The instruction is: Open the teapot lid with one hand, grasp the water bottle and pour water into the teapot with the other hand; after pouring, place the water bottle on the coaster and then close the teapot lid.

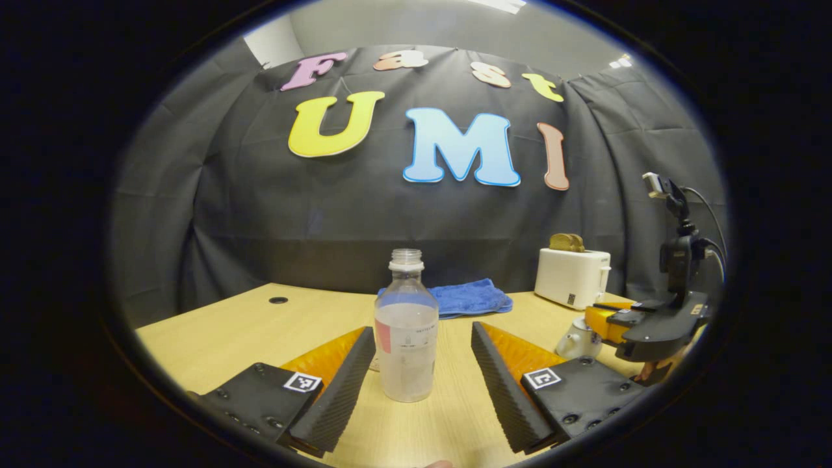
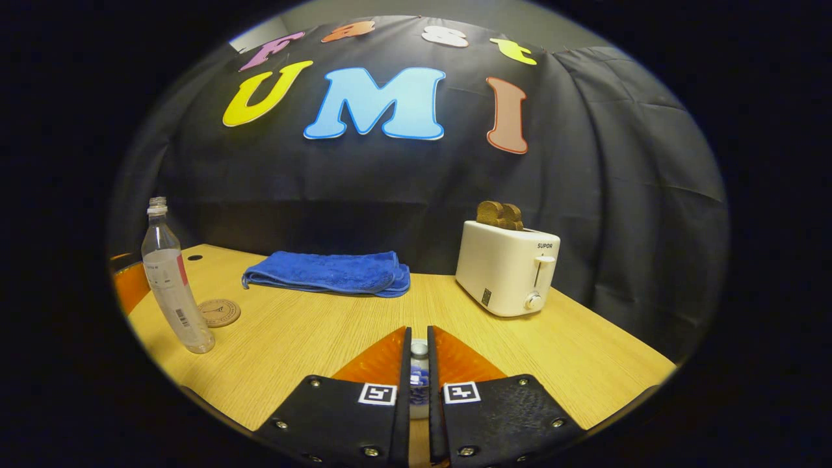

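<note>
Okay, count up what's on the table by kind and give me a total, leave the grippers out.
Water bottle: 1
Teapot: 1
Coaster: 1
Blue towel: 1
Toaster: 1
Total: 5

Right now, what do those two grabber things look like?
The left gripper has two wedge-shaped fingers with ridged inner faces, each on a flat plate with screws and a small square black-and-white marker. The right gripper has the same plates and markers. Seen from the left gripper view, the right gripper carries a dark post with a small device on top and cables running off.
</note>
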Motion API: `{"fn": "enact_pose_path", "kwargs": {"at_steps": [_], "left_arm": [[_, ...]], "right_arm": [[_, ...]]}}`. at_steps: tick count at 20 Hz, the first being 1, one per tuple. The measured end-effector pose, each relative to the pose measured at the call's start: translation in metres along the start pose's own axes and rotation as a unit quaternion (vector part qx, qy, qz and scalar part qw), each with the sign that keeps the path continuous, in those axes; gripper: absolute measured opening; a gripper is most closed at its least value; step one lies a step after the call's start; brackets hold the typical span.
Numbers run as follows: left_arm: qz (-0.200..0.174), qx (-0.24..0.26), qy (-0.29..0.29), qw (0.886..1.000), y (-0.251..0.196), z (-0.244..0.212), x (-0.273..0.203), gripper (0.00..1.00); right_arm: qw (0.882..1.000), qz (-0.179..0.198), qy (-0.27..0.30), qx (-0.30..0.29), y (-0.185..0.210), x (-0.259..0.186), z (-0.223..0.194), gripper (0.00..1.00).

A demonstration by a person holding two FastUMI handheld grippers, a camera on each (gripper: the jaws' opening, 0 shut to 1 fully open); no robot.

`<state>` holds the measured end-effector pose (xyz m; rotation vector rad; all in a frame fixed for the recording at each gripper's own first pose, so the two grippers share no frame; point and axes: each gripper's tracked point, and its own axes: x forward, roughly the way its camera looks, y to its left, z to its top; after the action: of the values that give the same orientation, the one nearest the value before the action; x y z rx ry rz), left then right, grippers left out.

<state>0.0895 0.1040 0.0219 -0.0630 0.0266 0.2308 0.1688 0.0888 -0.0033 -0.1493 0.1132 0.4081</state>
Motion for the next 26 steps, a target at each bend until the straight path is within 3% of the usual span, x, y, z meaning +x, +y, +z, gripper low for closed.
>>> {"fn": "enact_pose_path", "kwargs": {"at_steps": [2, 5, 15, 26], "left_arm": [[0.001, -0.002, 0.0, 1.0, 0.002, -0.001, 0.0, 1.0], [0.002, -0.007, 0.008, 1.0, 0.002, -0.007, 0.001, 1.0], [0.004, -0.006, 0.008, 1.0, 0.0, -0.006, 0.008, 1.0], [0.037, -0.005, 0.03, 0.999, 0.016, -0.028, 0.052, 1.0]], "right_arm": [[1.0, -0.001, -0.003, -0.007, -0.001, 0.0, 0.0, 0.12], [1.0, -0.003, -0.005, -0.005, -0.001, 0.001, 0.001, 0.01], [0.999, 0.005, -0.043, 0.013, -0.002, -0.017, 0.024, 0.01], [0.998, 0.026, -0.059, 0.004, 0.008, -0.029, 0.028, 0.02]]}}
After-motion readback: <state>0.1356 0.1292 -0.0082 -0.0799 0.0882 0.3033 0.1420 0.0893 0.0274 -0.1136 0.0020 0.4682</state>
